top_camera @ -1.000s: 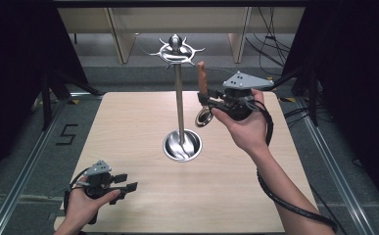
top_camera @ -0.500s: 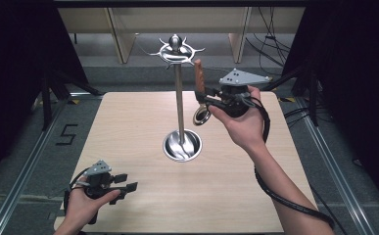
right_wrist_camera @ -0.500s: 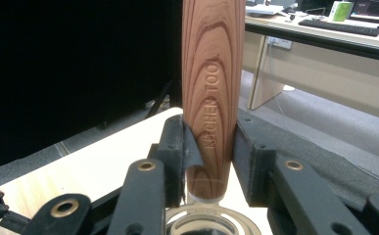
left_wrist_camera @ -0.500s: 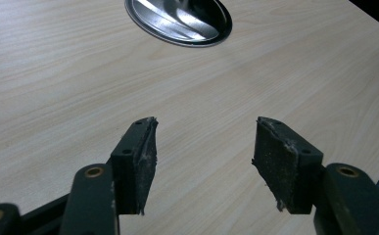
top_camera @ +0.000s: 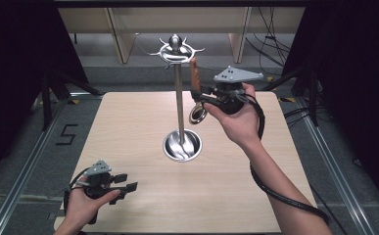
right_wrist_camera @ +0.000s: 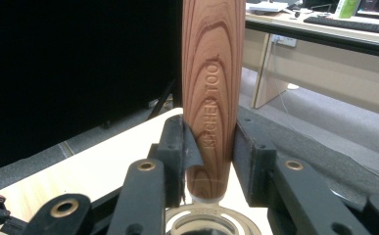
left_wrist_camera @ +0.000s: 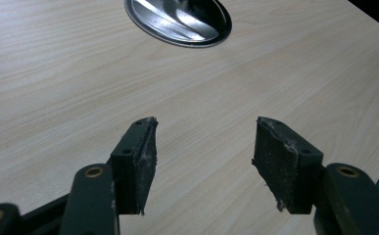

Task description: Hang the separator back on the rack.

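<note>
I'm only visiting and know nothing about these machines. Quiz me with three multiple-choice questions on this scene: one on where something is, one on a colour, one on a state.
1. Where is the metal stand?
A. middle of the table
B. on the floor
C. table's near left corner

2. What colour is the tool handle?
A. blue
B. reddish-brown wood
C. white

3. How is the left gripper?
A. shut on a spoon
B. open, holding nothing
C. shut on a cloth

Answers:
1 A, its round base sits mid-table.
2 B, wood grain shows between the right gripper jaws.
3 B, bare tabletop shows between its spread jaws.
</note>
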A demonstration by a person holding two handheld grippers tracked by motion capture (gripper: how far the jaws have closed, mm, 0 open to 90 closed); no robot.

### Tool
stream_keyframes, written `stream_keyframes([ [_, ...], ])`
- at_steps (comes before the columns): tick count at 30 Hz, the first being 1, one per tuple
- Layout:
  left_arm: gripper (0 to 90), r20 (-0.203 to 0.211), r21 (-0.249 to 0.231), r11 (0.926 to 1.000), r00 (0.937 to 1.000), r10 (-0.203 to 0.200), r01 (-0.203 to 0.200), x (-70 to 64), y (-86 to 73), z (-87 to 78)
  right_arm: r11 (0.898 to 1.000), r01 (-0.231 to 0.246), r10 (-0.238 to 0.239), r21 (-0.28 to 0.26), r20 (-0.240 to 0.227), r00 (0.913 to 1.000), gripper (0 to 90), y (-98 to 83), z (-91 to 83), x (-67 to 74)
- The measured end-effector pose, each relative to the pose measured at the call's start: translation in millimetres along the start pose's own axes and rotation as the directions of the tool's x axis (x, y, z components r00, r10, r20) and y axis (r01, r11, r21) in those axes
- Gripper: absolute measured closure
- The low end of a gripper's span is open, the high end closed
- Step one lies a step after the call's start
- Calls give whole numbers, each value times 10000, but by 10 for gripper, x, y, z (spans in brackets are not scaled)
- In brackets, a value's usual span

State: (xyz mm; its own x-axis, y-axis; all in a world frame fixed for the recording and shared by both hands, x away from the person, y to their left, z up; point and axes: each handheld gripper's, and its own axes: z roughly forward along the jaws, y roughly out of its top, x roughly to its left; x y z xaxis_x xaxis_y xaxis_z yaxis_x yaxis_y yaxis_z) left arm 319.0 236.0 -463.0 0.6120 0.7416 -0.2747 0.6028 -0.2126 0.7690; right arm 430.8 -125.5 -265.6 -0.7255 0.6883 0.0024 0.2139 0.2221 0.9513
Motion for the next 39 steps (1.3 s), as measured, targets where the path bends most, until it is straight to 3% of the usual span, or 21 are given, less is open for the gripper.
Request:
stream_keyframes([
  [5, 408, -16, -33, 10000, 10000, -11, 11, 2, 0, -2, 9998, 203, -203, -8, -29, 9998, 686, 2, 60, -22],
  [6, 407, -12, -31, 10000, 10000, -13, 13, 1, -1, -2, 10000, 36, -36, 66, 0, 10000, 686, -1, 65, -14],
  [10, 407, -14, 2, 10000, 10000, 34, -34, 3, 1, -4, 10000, 89, -89, 18, -33, 10000, 685, -16, 92, -24],
  [11, 407, 2, 7, 10000, 10000, 37, -37, 4, 0, -4, 9999, -145, 145, 56, 47, 9999, 685, -26, 93, -6],
  [15, 407, 1, 9, 10000, 10000, 29, -29, 3, 0, -3, 10000, 43, -43, 9, -41, 10000, 679, -33, 88, -10],
  [20, 407, 13, -3, 10000, 10000, -15, 15, 0, -2, 1, 9999, 22, -22, -109, -53, 10000, 624, -20, 42, 19],
  [23, 407, -13, -29, 10000, 10000, -21, 21, 1, -2, -1, 9997, 196, -196, -130, 34, 9998, 574, -33, -1, 30],
  [24, 407, -12, -25, 10000, 10000, -16, 16, 1, -2, -1, 9988, 452, -449, -206, 147, 9989, 559, -47, -27, 20],
  [25, 407, 3, 0, 10000, 10000, -17, 17, 3, -2, -3, 9995, 269, -267, -143, 90, 9996, 548, -61, -46, 30],
  [28, 407, 0, -19, 10000, 10000, -22, 22, 3, -2, -1, 9990, 436, -433, -128, 253, 9987, 507, -141, -131, 2],
  [33, 406, -28, 22, 10000, 10000, 4, -4, 6, -2, -2, 9980, 452, -480, 431, 654, 9967, 469, -351, -297, -66],
  [35, 405, -44, 49, 10000, 10000, 31, -31, 9, -3, 2, 9972, 103, -157, 741, 729, 9972, 462, -478, -362, -93],
  [37, 405, -88, 60, 10000, 10000, 4, -4, 4, -4, 4, 9947, 305, -394, 986, 895, 9952, 456, -614, -423, -157],
  [38, 405, -96, 58, 10000, 10000, -5, 6, 4, -4, 5, 9935, -82, -26, 1139, 948, 9955, 454, -712, -456, -160],
  [39, 405, -108, 41, 10000, 9999, -17, 18, 4, -6, 9, 9925, 15, -140, 1221, 1015, 9947, 453, -764, -478, -191],
])
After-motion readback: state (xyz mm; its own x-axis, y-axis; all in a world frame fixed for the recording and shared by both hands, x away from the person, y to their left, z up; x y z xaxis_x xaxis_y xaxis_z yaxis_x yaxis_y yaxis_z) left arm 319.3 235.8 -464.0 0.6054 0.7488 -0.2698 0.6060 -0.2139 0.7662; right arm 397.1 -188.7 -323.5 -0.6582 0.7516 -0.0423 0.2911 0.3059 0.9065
